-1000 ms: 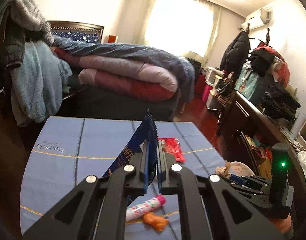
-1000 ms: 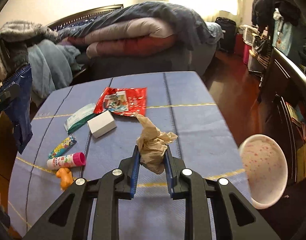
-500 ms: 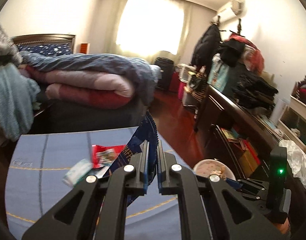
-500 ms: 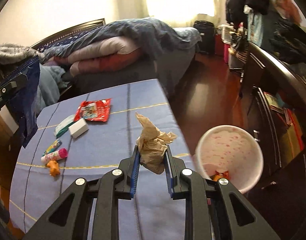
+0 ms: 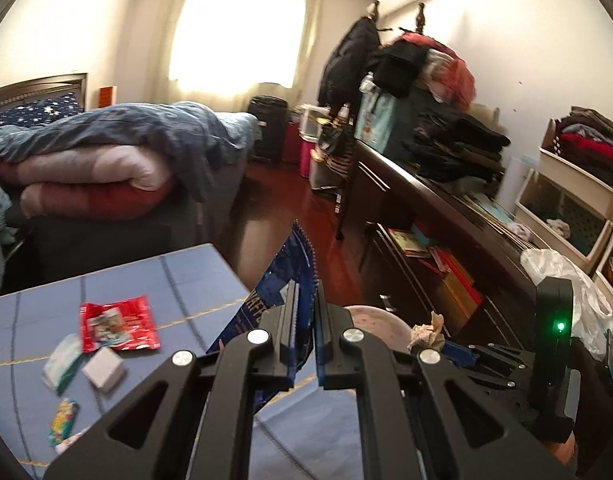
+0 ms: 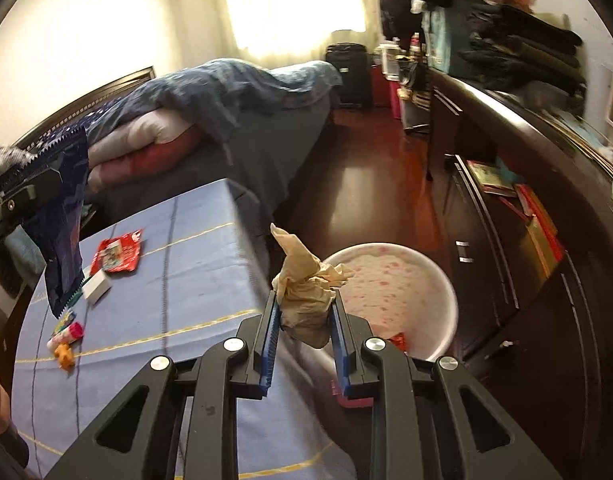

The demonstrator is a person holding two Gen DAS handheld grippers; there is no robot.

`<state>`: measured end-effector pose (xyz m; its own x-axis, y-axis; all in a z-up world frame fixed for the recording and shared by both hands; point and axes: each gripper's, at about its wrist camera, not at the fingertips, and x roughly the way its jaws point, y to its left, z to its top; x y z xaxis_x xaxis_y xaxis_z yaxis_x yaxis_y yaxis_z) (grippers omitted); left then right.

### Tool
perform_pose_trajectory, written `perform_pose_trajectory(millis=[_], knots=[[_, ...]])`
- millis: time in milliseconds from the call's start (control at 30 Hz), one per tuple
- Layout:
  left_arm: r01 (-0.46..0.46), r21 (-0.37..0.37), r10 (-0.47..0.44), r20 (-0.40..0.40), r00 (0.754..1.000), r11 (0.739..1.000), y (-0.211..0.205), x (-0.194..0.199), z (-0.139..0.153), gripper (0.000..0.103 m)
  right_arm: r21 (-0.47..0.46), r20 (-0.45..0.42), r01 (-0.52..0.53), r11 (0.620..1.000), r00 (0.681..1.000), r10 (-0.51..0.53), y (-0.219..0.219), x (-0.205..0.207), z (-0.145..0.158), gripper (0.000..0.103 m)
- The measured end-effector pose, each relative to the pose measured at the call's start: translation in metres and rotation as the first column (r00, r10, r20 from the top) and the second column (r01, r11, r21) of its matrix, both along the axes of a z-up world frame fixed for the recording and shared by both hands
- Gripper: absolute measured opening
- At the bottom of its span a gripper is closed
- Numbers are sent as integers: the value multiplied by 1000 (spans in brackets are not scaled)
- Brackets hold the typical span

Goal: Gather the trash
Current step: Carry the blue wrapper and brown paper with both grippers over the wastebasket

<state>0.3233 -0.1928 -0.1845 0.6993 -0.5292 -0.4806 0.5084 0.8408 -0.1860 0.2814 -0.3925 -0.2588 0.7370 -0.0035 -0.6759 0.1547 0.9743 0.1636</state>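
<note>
My left gripper [image 5: 305, 312] is shut on a dark blue snack wrapper [image 5: 284, 280], which hangs over the table's right edge; that wrapper [image 6: 62, 216] also shows at the left of the right wrist view. My right gripper [image 6: 304, 312] is shut on a crumpled beige paper wad [image 6: 306, 292], held at the table's edge just left of the white pink-speckled bin [image 6: 406, 292] on the floor. The same bin's rim [image 5: 370, 316] peeks out behind my left fingers. A red item [image 6: 398, 340] lies inside the bin.
On the blue tablecloth [image 6: 194, 264] lie a red packet [image 6: 118, 256], a white block [image 6: 96, 286], a pale green packet [image 5: 60, 362], a pink-capped tube [image 6: 66, 334] and an orange bit [image 6: 64, 356]. A bed [image 5: 106, 168] stands behind, a dark dresser [image 6: 526, 220] to the right, red-brown floor between.
Both grippers have swung right, off the middle of the table toward its right edge. The bin has come closer and now lies just beyond the paper wad. Both grips are unchanged.
</note>
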Motion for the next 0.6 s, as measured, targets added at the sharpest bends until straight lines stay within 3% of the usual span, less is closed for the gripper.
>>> perform_pose_trajectory(millis=[267,600], knots=[[93,7,-93,-26,995,996,-55,16,-11,8,1,-2,101,995,995,-101,-47,2,-10,24],[198,-10,-197,-120,973,980,-122,51,-45,8,18,-36,164,986,986,-163,-87,26,-36,24]])
